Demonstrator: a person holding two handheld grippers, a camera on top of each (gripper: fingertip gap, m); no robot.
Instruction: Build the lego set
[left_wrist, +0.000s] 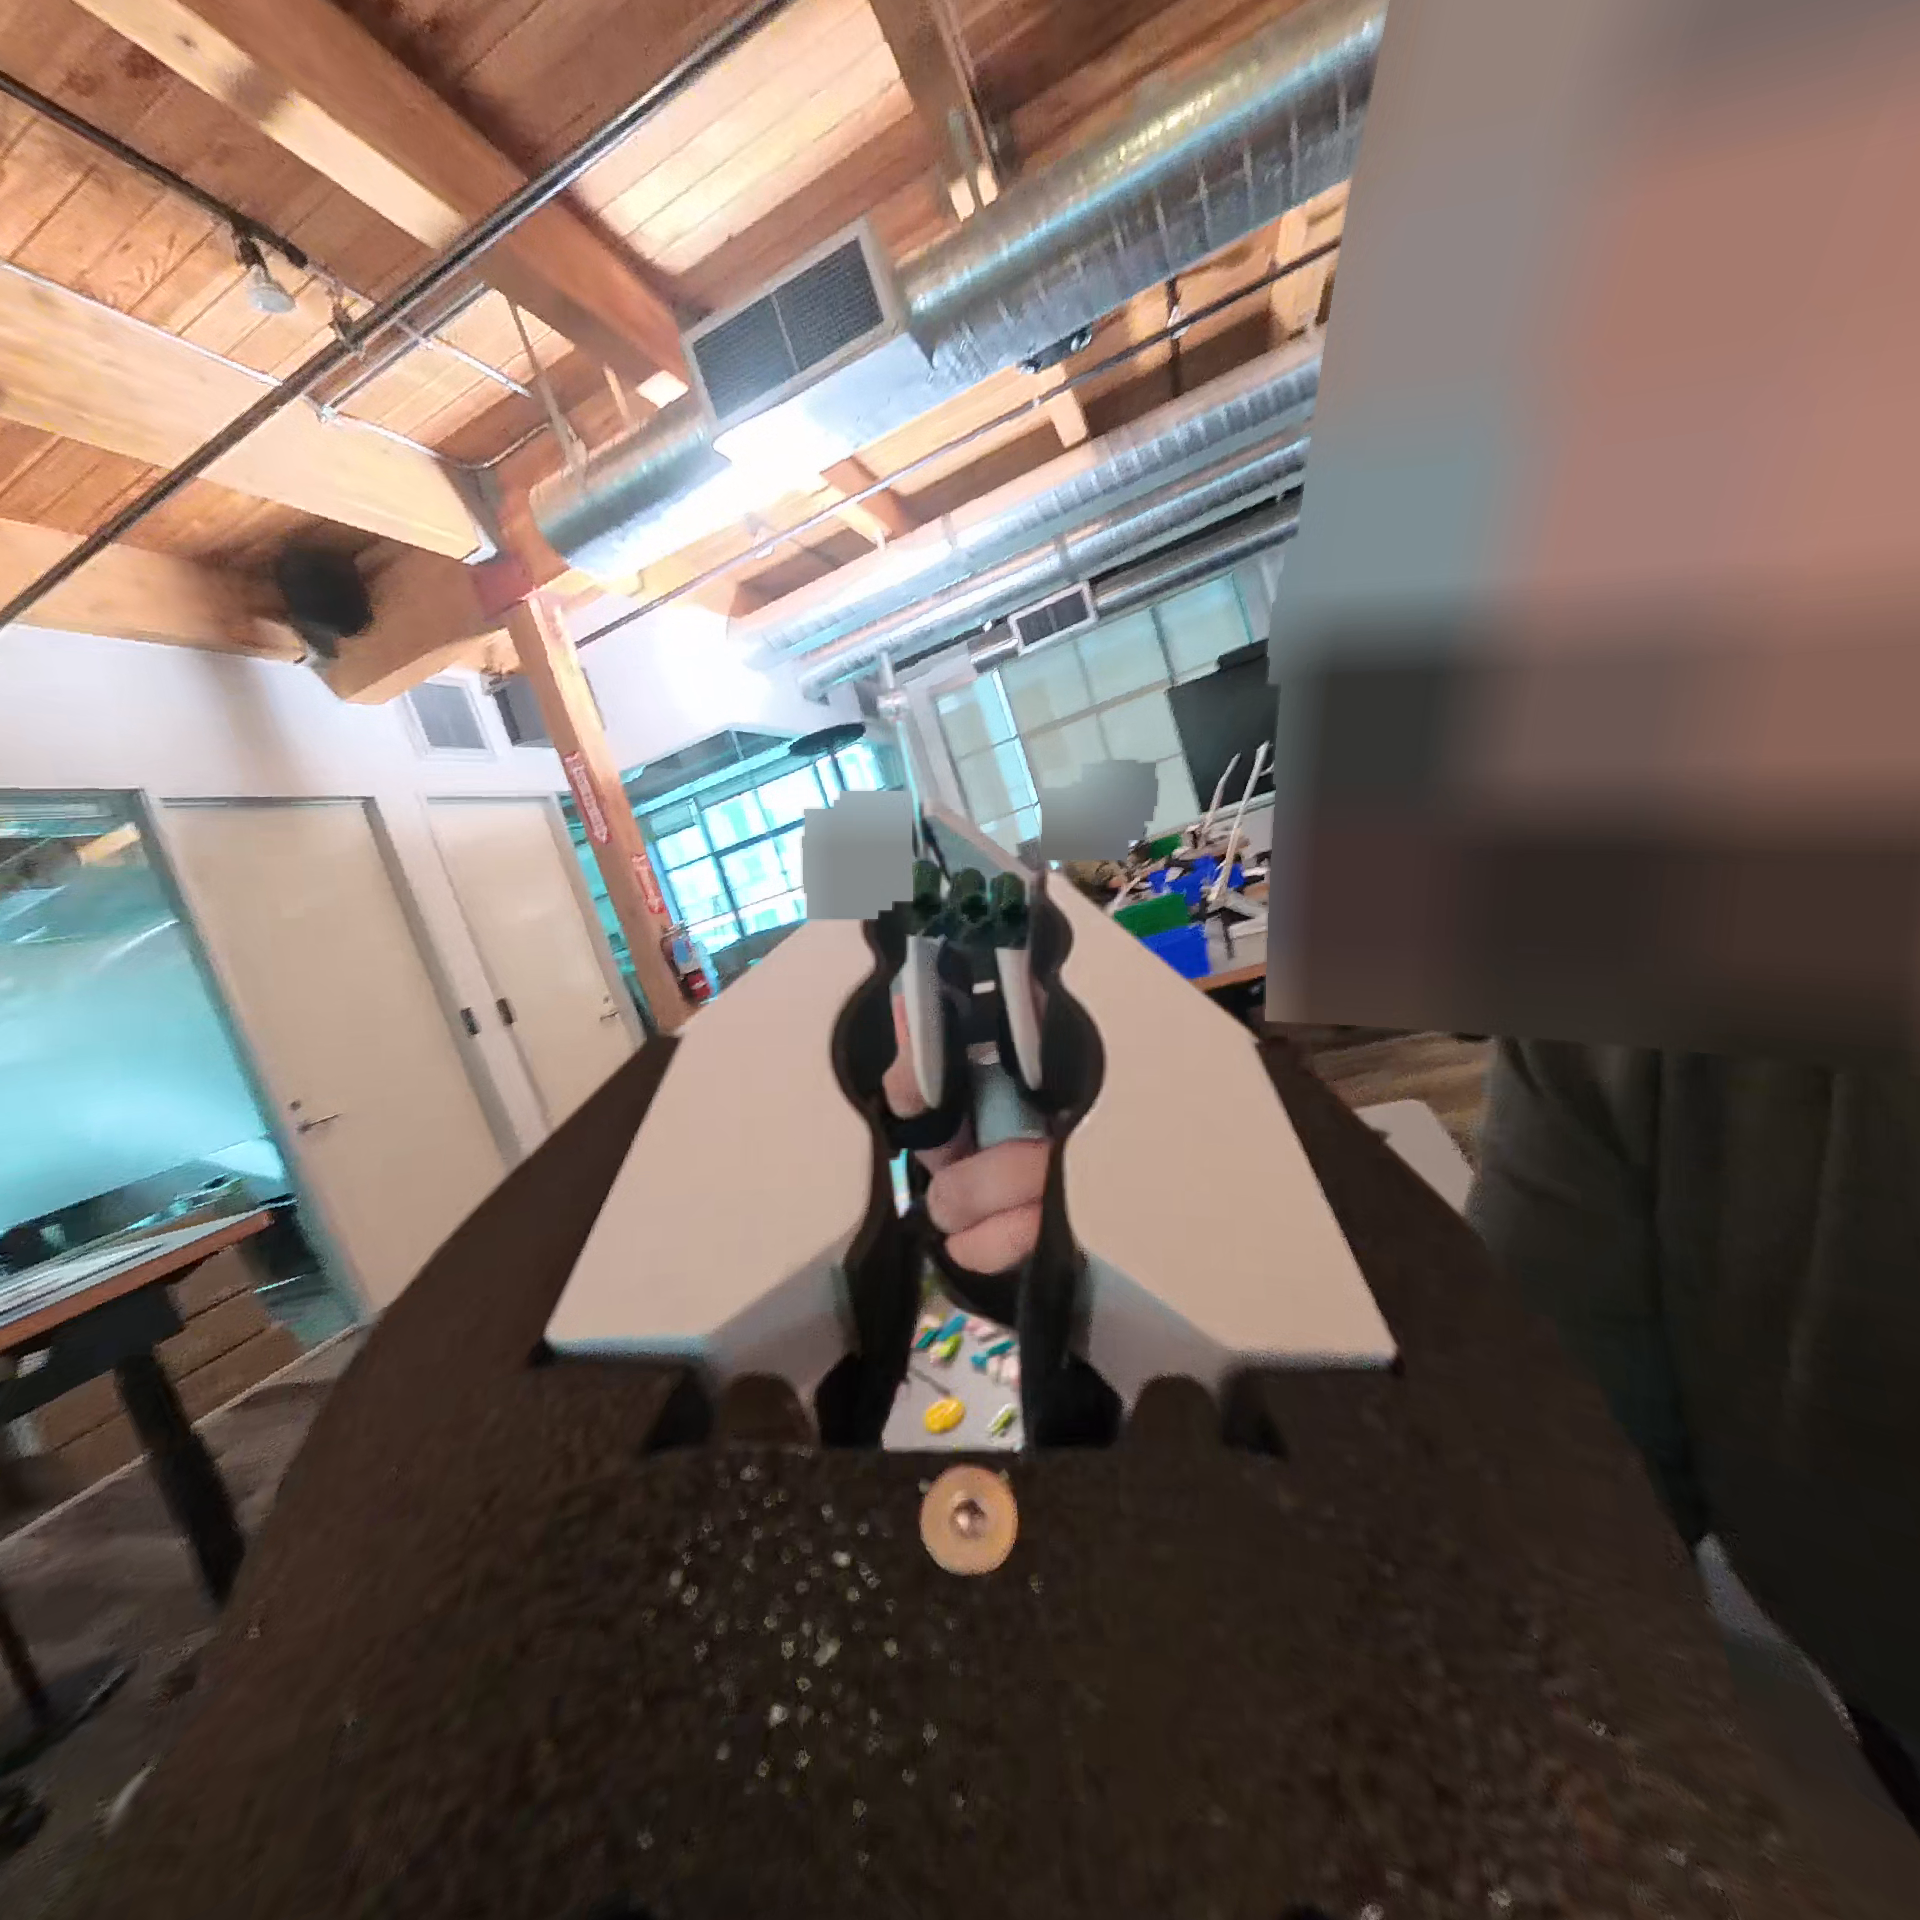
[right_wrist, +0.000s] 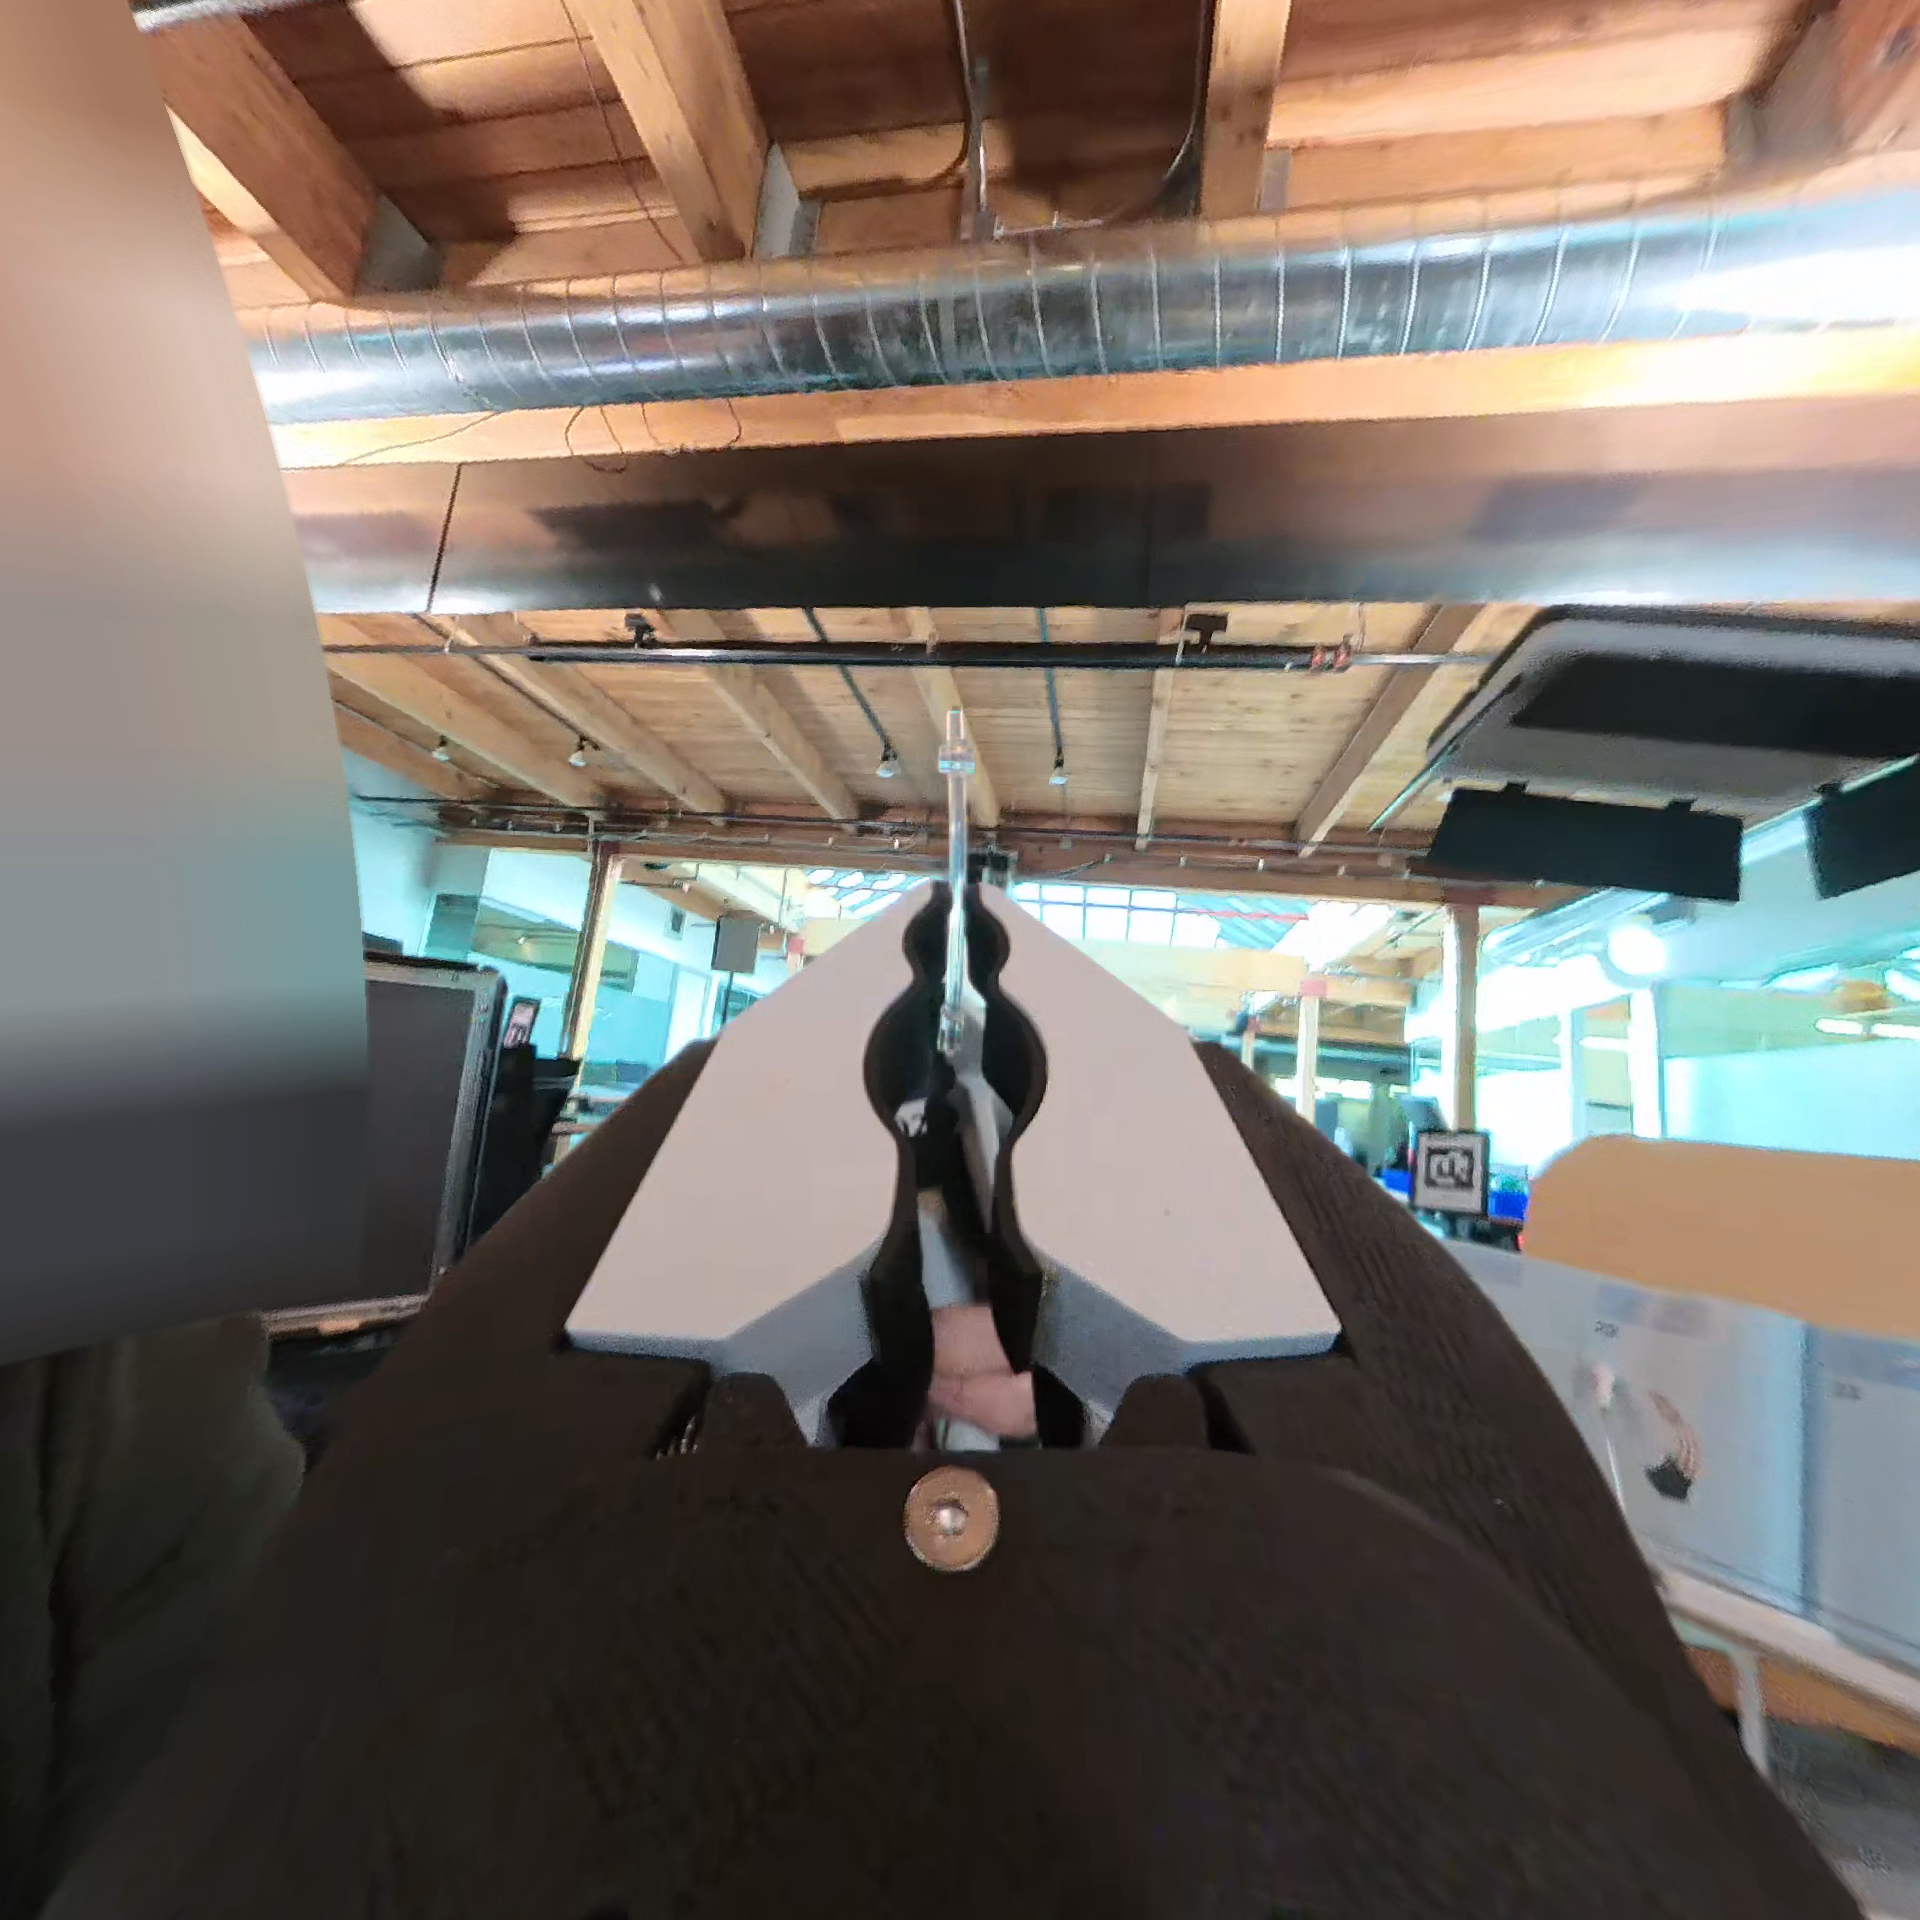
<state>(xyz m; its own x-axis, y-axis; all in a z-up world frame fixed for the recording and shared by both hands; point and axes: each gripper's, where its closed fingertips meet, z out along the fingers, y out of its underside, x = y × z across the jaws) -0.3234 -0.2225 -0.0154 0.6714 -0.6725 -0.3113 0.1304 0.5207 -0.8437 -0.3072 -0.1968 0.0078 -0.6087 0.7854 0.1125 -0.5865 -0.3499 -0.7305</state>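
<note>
Both grippers point up towards the ceiling, tips close together. My left gripper (left_wrist: 971, 909) is shut on a small dark green lego piece (left_wrist: 971, 891) with three round studs showing at its tips. A thin clear rod (left_wrist: 902, 748) rises above that piece. My right gripper (right_wrist: 958, 899) is shut on this clear rod (right_wrist: 956, 810), which sticks up past its tips. Through the gap of the left gripper I see the right gripper (left_wrist: 966, 997), its white fingers (left_wrist: 920, 1029) and the hand (left_wrist: 982, 1205) holding it.
Several small coloured lego pieces (left_wrist: 961, 1361) lie on a grey table, seen low through the left gripper's gap. The person's dark-clothed body (left_wrist: 1683, 1351) is close on the right. A clear plastic bin (right_wrist: 1714, 1455) stands at the right. There is about 4 centimetres between the tips of the two grippers.
</note>
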